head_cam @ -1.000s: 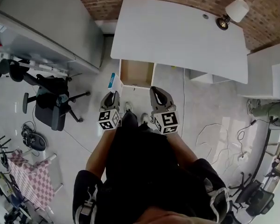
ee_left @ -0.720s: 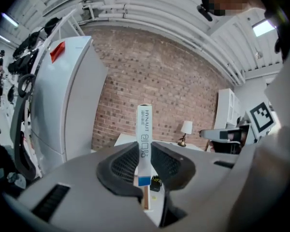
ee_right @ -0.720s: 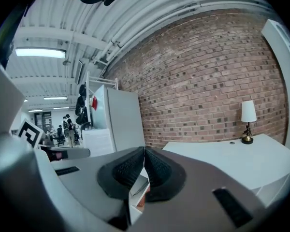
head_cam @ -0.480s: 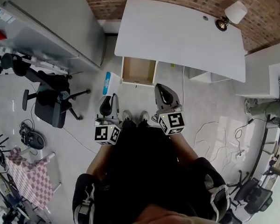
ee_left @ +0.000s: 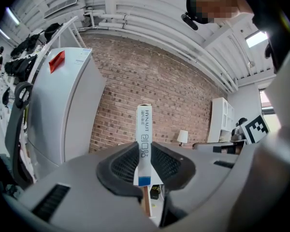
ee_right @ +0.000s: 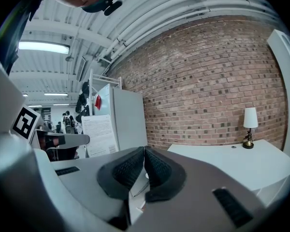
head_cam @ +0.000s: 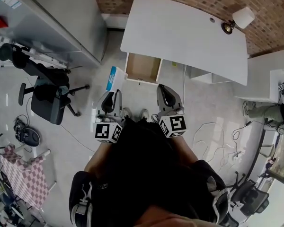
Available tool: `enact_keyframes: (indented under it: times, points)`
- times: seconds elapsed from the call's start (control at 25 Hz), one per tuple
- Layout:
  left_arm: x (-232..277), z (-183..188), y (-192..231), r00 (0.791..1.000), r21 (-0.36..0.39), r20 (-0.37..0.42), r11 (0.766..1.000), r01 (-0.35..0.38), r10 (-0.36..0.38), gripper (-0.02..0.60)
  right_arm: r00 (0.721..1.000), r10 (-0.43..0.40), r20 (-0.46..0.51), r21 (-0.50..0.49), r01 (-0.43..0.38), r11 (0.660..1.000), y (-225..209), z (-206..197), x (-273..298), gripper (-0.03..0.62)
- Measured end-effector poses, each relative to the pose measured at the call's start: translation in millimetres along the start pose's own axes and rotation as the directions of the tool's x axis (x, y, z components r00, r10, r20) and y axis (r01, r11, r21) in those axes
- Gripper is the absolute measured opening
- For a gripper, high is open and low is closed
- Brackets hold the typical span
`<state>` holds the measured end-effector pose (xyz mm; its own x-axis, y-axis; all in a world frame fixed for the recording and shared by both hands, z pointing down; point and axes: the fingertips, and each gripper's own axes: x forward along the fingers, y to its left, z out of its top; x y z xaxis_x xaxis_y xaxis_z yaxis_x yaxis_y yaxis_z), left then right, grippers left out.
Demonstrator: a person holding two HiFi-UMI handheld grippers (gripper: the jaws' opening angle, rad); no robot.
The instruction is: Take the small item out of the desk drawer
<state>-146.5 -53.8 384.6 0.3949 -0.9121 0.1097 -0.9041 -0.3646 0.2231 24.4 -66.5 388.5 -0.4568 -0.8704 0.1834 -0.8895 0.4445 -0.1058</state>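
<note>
A thin white box with a blue end is clamped upright between the pads of my left gripper, left of the open drawer. In the left gripper view the box stands on edge between the jaws of that gripper, printed side toward the camera. The wooden drawer is pulled out from under the white desk, and what shows of its inside looks bare. My right gripper hovers in front of the drawer; in its own view the right gripper has its pads touching with nothing between them.
A black office chair stands to the left on the floor. A tall grey cabinet fills the upper left. A lamp sits on the desk's far right corner. Cables trail over the floor at right. The person's shoes are between the grippers.
Both grippers have drawn back a little from the drawer toward the person's body. The box has stayed in the left gripper throughout.
</note>
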Motion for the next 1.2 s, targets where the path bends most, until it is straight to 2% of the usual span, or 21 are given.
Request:
enact_keyframes:
  times: [0.56,1.2]
  points:
    - [-2,8,10,0.999,-0.011,0.028,1.0,0.022,-0.021,0.08,1.0,-0.006,0.019,-0.053,0.007,0.999,17,12,0,0.026]
    - [-15,1,14,0.999,-0.02,0.015,0.999,0.031,-0.031,0.08,0.999,-0.012,0.037,-0.061,0.014,0.998,31,13,-9,0.026]
